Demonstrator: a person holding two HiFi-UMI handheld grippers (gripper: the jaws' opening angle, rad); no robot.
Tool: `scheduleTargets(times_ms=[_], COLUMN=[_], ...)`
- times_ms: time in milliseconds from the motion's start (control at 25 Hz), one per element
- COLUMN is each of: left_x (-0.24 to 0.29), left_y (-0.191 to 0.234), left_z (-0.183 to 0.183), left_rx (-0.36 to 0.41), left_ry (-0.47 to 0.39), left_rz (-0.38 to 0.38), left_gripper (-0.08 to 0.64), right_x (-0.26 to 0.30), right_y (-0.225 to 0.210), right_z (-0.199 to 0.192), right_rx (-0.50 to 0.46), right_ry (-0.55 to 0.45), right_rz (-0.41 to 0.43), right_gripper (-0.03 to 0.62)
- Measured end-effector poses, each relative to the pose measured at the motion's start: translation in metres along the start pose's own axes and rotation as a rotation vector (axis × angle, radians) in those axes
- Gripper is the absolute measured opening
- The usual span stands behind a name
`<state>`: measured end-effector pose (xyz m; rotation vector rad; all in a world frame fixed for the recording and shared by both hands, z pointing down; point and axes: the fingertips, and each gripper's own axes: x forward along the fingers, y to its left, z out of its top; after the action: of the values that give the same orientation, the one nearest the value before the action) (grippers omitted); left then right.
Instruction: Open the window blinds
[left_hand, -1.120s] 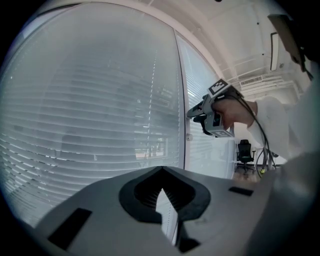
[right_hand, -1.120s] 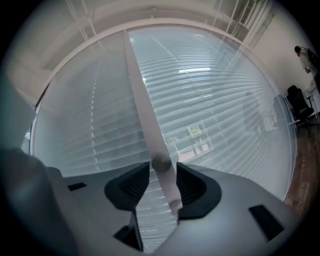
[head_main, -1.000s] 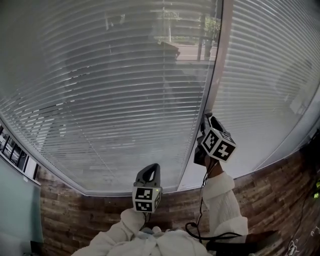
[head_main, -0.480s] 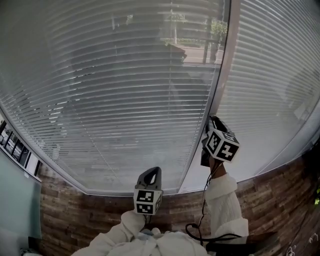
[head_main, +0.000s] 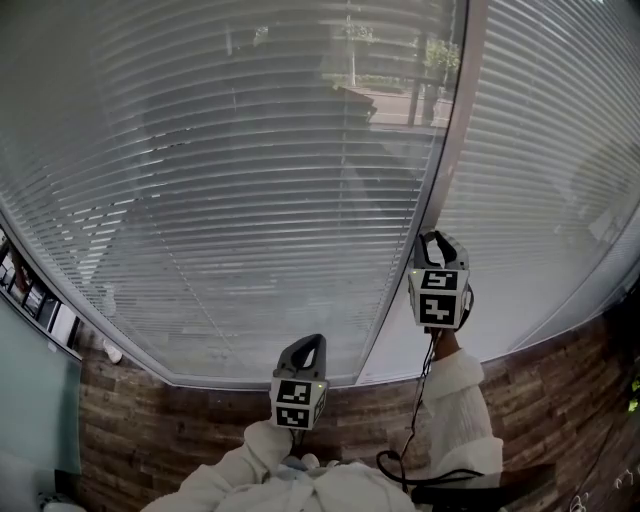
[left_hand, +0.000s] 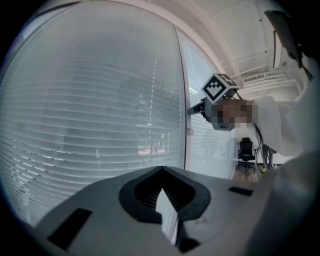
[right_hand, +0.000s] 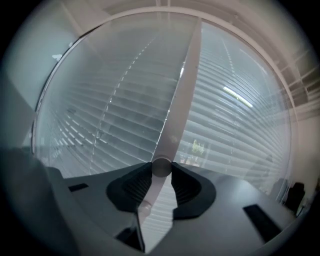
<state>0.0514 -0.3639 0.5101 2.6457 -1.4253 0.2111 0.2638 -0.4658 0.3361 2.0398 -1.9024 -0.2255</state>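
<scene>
- White horizontal-slat window blinds (head_main: 250, 200) cover the glass ahead, in two panels either side of a pale upright window post (head_main: 458, 120). The slats are part tilted, and street and greenery show faintly through near the top.
- A pale, slim, round plastic tilt wand (right_hand: 180, 95) hangs along the post line. Its blunt lower end sits between the right jaws.
- Right gripper (right_hand: 161, 168): the jaws have just been closing. They stand narrow, with ribbed pads pressing both sides of the wand's tip. The head view puts it (head_main: 433, 240) close up to the blinds beside the post.
- Left gripper (left_hand: 162, 172): jaws together, nothing in them. It is held low (head_main: 305, 347) near the sill, above the brown brick-pattern wall (head_main: 150, 420), well apart from the wand.
- Handling, my judgement: the wand is light and stiff along its length, but probably free to swing from its top. Its smooth surface is likely to slip under a twist. The grip is at the very end, and a hold slightly higher would give more pad contact.
- The slats look thin and easily bent, so better left untouched. Work through the wand by rolling it about its own axis. Avoid pulling down, since the top linkage, out of sight here, is likely the weak part.
- The task reads as partly along. More twist looks needed before the slats lie flat.
</scene>
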Motion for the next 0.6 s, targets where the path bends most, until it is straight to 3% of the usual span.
scheduleTargets(times_ms=[600], left_x=[-0.0039], left_y=[0.0031], left_z=[-0.0073], left_rx=[0.009], left_ry=[0.015], left_rz=[0.017], left_gripper=[0.0], right_x=[-0.0004], right_y=[0.0059], right_z=[-0.0004], right_rx=[-0.588], right_ry=[0.019], right_rz=[-0.032], right_gripper=[0.13])
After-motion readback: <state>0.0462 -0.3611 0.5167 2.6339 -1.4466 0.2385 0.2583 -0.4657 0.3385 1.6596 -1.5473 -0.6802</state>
